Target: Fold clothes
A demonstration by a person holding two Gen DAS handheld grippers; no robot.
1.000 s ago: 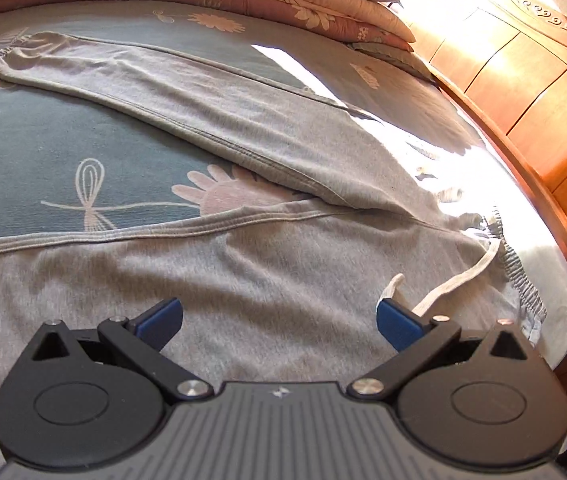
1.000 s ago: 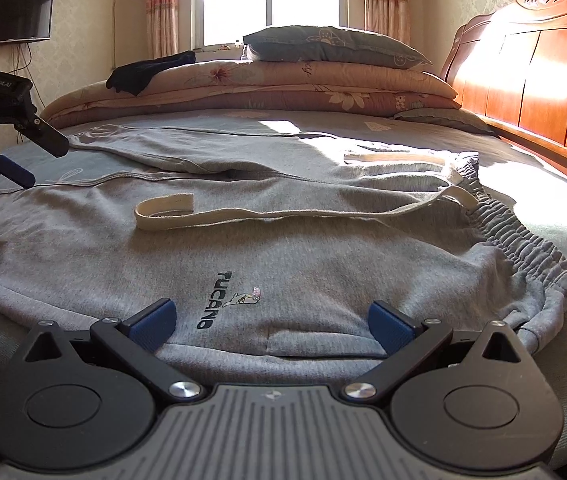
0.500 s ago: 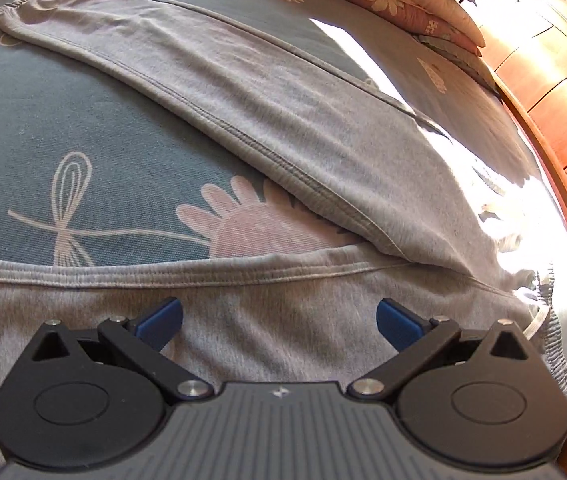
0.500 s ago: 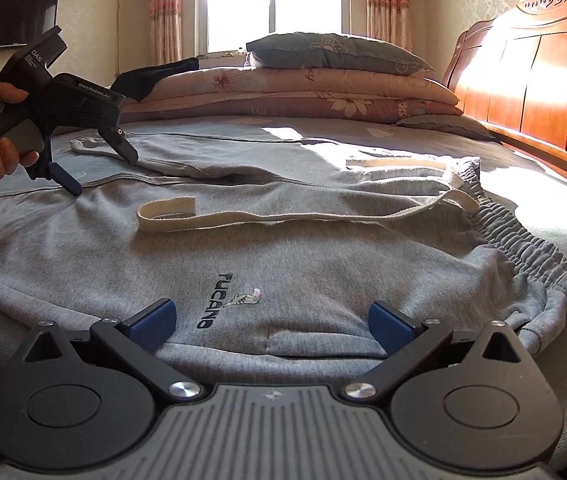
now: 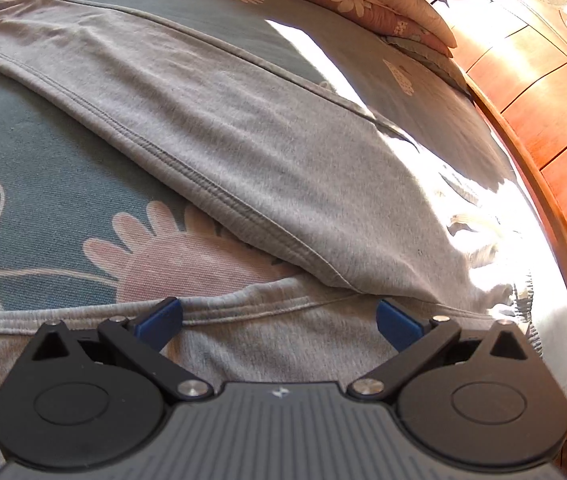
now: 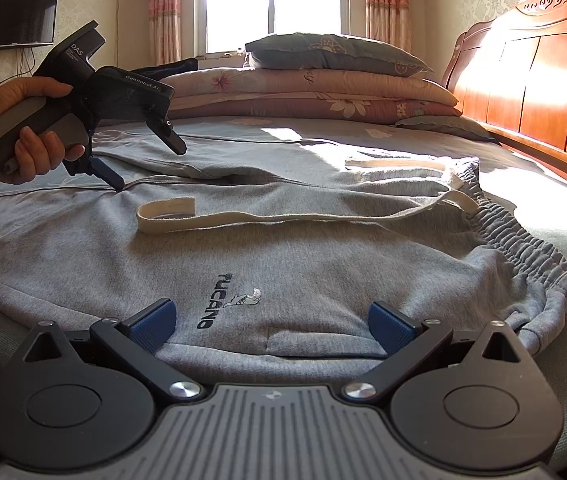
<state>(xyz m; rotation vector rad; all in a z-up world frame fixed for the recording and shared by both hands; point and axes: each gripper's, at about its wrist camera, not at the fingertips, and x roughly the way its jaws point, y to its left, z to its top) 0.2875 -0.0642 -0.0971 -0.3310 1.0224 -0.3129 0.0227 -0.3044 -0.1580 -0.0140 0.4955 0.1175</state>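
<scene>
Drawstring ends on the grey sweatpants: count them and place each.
2. One drawstring end lies looped on the near leg; the other lies flat by the waistband, in sunlight.

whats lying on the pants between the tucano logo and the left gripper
In the right wrist view, a cream drawstring lies across the grey pants, between the logo and the left gripper.

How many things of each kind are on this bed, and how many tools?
Grey sweatpants: 1
Pillows: 2, one on the quilts, one by the headboard
Folded quilts: 1 stack
Grippers: 2, left, right
Total: 6
</scene>
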